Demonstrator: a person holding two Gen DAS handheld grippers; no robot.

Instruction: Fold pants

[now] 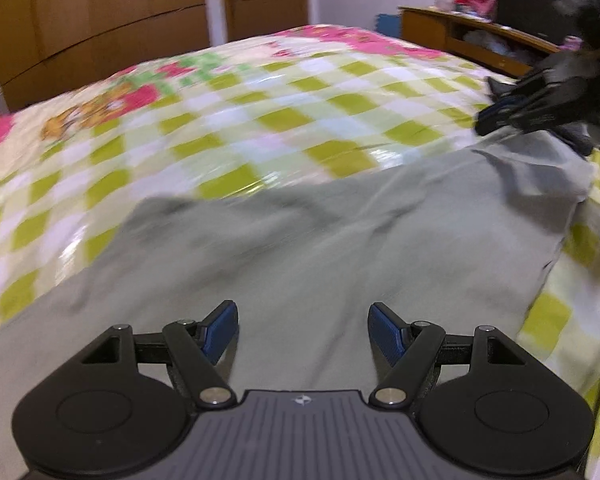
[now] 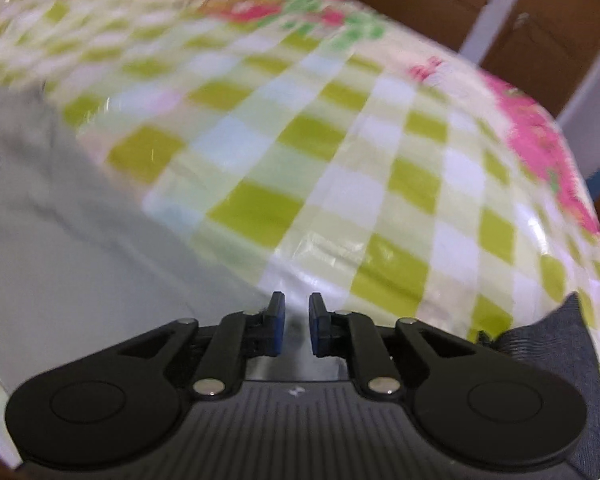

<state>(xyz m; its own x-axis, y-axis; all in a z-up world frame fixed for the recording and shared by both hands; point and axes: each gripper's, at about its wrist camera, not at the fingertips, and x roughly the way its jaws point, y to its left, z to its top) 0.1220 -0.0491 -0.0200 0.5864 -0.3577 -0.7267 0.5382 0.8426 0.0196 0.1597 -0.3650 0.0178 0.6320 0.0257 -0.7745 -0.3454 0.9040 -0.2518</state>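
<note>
Left wrist view: left gripper (image 1: 302, 330) spread wide, released, nothing between the blue pads, hovering over the grey-green pants (image 1: 340, 248). Pants lie flat on the near part of the checked bedspread (image 1: 236, 120), far edge running across mid-frame, right edge dropping near the bed's side. Beyond that far edge the bedspread is open. Right gripper (image 1: 496, 114) sits at the pants' far right corner; blurred, contact unclear. Wooden wardrobe (image 1: 100, 20) behind the bed. Right wrist view: right gripper (image 2: 296, 320) nearly closed, narrow gap, no cloth visibly pinched. Pants (image 2: 60, 220) spread left of it, edge running diagonally to the fingertips; bedspread (image 2: 380, 160) open ahead and right.
</note>
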